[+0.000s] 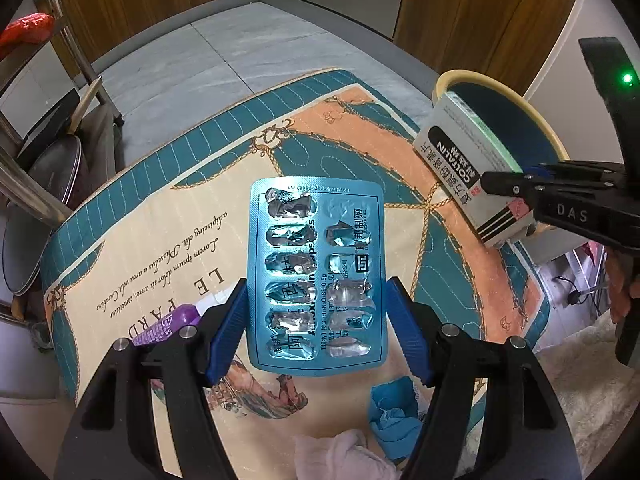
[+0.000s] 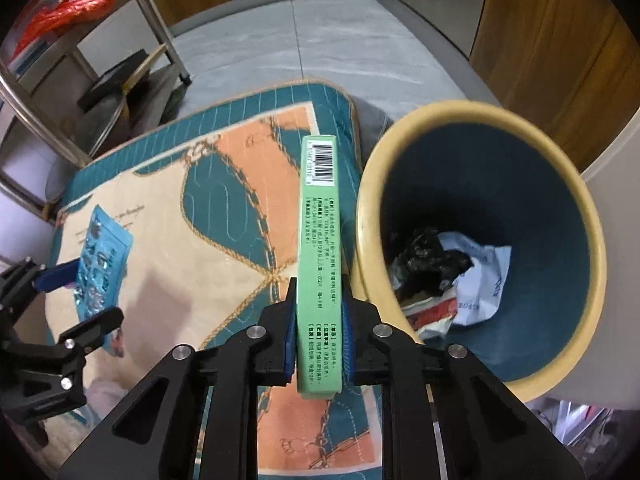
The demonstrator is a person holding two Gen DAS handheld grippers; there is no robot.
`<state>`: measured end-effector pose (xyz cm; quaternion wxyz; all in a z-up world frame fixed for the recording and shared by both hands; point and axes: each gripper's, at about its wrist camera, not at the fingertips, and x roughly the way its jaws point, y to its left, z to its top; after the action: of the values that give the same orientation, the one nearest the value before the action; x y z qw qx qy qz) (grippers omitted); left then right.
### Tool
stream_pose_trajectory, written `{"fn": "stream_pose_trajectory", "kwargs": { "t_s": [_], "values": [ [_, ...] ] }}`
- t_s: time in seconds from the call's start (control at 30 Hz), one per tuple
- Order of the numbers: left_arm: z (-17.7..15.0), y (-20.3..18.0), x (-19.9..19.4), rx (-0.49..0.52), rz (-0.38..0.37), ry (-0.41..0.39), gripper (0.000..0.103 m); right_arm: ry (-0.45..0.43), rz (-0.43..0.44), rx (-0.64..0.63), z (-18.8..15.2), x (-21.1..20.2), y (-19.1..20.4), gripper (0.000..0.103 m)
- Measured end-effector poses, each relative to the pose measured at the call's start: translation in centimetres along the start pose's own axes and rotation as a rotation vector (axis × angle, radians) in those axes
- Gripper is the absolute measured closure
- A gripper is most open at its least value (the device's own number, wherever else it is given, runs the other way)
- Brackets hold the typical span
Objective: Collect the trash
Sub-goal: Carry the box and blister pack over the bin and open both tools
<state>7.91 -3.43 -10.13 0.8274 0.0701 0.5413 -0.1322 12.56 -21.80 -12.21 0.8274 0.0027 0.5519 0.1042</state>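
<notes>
L tool [image 1: 316, 328] gripping foil blister pack [image 1: 316, 272], R tool [image 2: 319, 340] clamping flat green carton [image 2: 319, 264], round bin [image 2: 576, 216] beside

A home. Wood-panelled cabinets [image 1: 472, 4] at twelve o'clock, grey tiled floor [image 1: 224, 52]. A quilted teal-and-peach patterned mat [image 2: 224, 184] covers the centre.

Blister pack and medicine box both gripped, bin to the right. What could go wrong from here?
1. The left gripper pinches the blister pack by its thin edges; it may buckle and slip.
2. The medicine box is over the mat, not the bin; releasing now misses.
</notes>
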Motion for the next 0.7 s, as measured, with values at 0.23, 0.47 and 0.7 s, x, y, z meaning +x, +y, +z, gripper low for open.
{"fn": "stream_pose_trajectory", "kwargs": {
  "t_s": [0.23,0.47,0.7],
  "values": [
    [1.8,-1.2,-1.2,-0.005,-0.029,-0.050,0.036,-0.097,0.012,-0.038,1.2,-4.6,0.4,0.084],
    [4.4,-4.7,-2.3,0.019,-0.072,-0.122,0.036,-0.166,-0.014,-0.055,2.0,-9.3,-2.0,0.084],
    [6.3,-7.9,-2.2,0.056,-0.096,-0.165,0.036,-0.206,-0.046,0.058,1.4,-10.5,-7.4,0.084]
  ]
}}
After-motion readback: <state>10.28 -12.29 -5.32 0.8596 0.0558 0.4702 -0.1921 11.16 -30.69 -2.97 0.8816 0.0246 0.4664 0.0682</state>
